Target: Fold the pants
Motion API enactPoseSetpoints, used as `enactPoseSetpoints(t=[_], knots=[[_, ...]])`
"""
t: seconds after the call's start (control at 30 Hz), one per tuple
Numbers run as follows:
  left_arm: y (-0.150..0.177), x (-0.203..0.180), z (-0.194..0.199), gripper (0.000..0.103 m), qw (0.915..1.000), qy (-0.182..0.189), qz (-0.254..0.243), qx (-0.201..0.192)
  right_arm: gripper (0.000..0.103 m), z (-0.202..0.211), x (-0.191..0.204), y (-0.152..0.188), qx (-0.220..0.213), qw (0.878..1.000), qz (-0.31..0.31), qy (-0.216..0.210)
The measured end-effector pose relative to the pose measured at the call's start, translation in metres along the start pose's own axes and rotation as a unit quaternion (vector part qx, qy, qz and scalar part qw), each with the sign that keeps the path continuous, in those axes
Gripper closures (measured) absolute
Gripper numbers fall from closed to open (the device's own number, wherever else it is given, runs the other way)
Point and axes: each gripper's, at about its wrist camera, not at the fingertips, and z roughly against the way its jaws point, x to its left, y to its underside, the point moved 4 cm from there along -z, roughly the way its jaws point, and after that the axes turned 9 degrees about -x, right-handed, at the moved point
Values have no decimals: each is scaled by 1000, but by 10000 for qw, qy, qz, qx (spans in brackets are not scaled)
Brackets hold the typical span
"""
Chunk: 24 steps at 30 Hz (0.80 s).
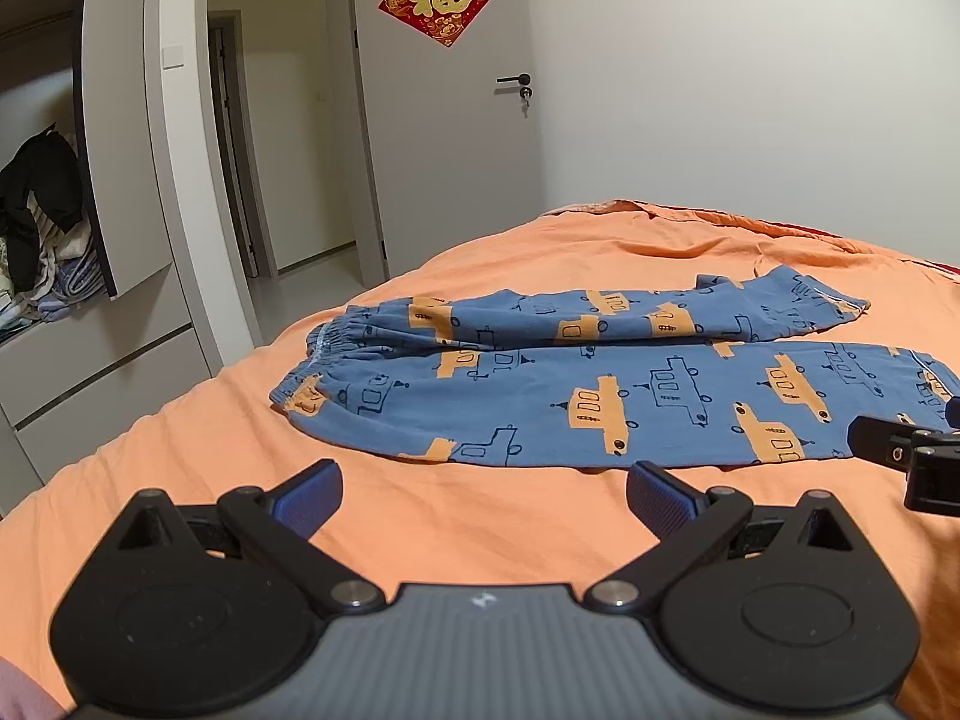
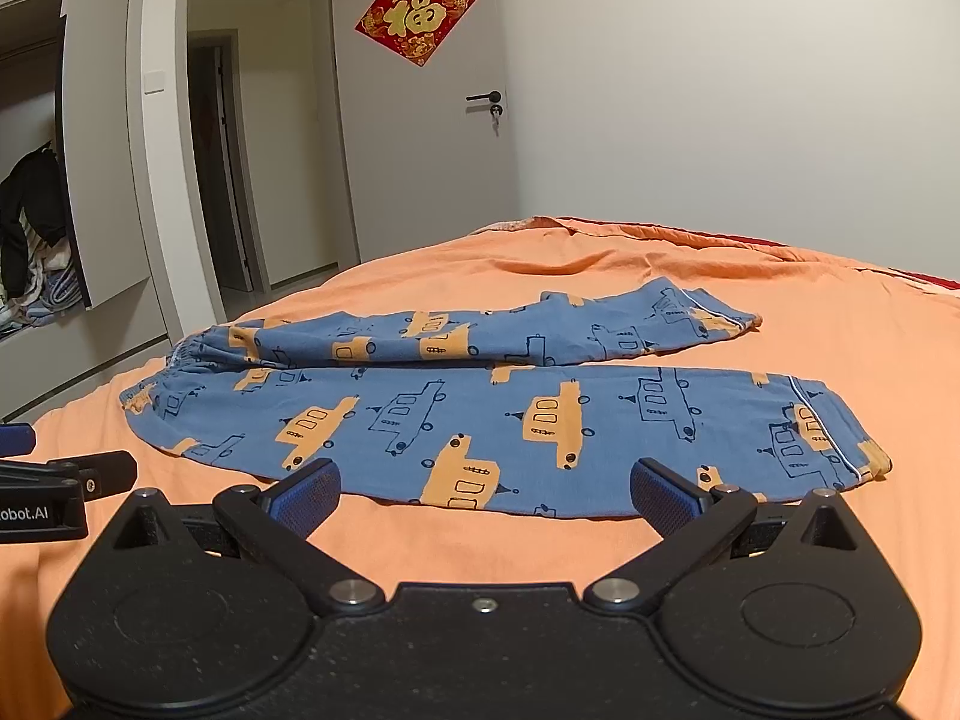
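Both our grippers, left gripper (image 1: 483,495) and right gripper (image 2: 485,495), hover wide open and empty just short of the pants (image 2: 480,414) spread flat on the orange bed (image 2: 780,324), so we judge folding unstarted, needing the near leg pinched.

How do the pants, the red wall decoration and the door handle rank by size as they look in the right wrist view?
1. pants, largest
2. red decoration
3. door handle, smallest

The pants lie nearer the camera, which enlarges them.
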Motion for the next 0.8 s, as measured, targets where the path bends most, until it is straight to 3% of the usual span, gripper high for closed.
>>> enactPoseSetpoints(t=[0.8], knots=[[-1,0,0,0,10000,-13,-7,14,1,-2,0,4,32,10000,-19,-5]])
